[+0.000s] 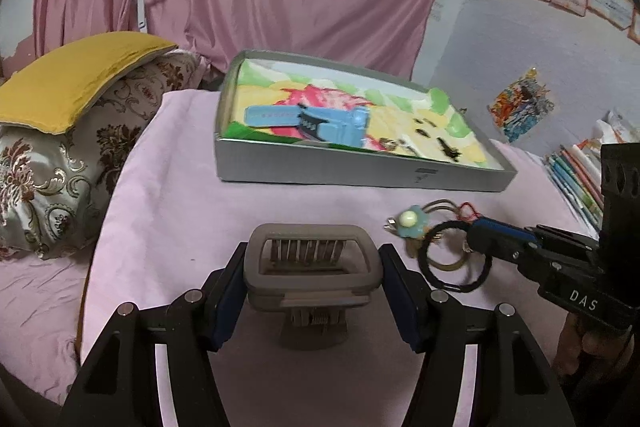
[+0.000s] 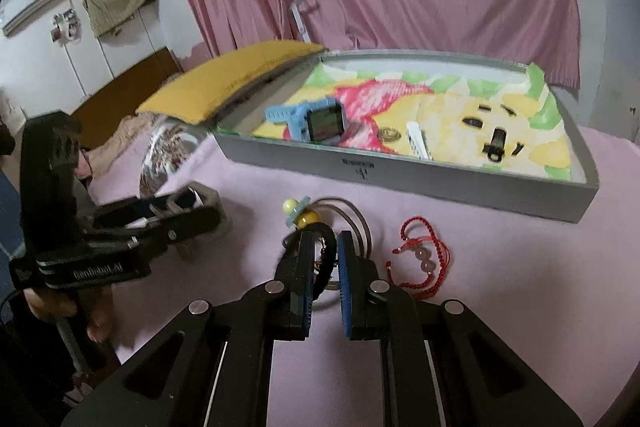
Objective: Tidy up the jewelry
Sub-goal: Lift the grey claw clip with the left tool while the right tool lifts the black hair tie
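Pinching black hair tie (image 2: 326,259), seemingly, right gripper (image 2: 323,247) nearly closed.

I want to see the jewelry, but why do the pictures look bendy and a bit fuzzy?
Both views use fisheye lenses, so edges curve and corners go dark. In the left wrist view the blue watch in the grey box is smeared; in the right wrist view the red bracelet looks clearer.

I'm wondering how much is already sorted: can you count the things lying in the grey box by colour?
Blue: 1, watch
Gold: 1, round piece
White: 1, clip
Black: 1, clip
Total: 4
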Demonstrator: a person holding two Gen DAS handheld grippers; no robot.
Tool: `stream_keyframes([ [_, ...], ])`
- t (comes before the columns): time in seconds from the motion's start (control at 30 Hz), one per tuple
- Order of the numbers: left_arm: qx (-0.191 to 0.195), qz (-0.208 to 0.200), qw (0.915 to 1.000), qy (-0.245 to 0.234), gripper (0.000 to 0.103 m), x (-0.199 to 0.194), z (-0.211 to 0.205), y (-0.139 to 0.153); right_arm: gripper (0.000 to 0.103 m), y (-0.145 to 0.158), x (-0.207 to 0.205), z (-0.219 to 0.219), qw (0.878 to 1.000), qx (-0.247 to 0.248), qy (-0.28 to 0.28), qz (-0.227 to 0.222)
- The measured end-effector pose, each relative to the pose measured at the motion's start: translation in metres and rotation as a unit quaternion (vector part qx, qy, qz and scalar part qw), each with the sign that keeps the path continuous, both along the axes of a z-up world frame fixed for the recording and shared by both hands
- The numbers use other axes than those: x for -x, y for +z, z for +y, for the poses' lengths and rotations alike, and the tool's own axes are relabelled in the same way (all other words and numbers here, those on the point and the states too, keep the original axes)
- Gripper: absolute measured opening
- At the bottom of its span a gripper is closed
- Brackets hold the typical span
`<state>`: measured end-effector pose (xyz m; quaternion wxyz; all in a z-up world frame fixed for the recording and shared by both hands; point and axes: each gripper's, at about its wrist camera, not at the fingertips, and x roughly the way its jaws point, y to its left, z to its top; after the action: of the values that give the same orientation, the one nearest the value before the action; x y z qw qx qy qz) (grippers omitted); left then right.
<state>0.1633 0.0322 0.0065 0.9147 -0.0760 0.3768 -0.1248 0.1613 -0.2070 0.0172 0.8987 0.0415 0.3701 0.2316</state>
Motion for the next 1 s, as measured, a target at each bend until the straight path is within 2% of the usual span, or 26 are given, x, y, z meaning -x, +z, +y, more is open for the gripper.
stream_keyframes([
  [0.03,0.005,-0.007,1.0000,-0.003,0.060,0.003,-0.002,0.002,0.005,0.002,0.002,-0.001,1.000,-0.002,0.000,-0.005],
  [0.2,0.016,-0.036,0.9992,-0.009,0.060,0.010,-0.012,0.009,0.005,0.010,0.010,-0.005,1.000,-0.005,-0.001,-0.029],
  [0.5,0.026,-0.049,0.9984,-0.011,0.060,0.014,-0.021,0.017,0.005,0.018,0.019,-0.013,0.999,-0.018,0.006,-0.045],
  [0.8,0.023,-0.041,0.9987,-0.016,0.060,0.016,-0.027,0.014,0.005,-0.002,0.017,-0.016,1.000,-0.009,0.006,0.001],
  [1.0,0.023,-0.036,0.9989,-0.021,0.060,0.017,-0.031,0.013,0.005,-0.014,0.016,-0.026,0.999,-0.021,-0.001,0.031],
])
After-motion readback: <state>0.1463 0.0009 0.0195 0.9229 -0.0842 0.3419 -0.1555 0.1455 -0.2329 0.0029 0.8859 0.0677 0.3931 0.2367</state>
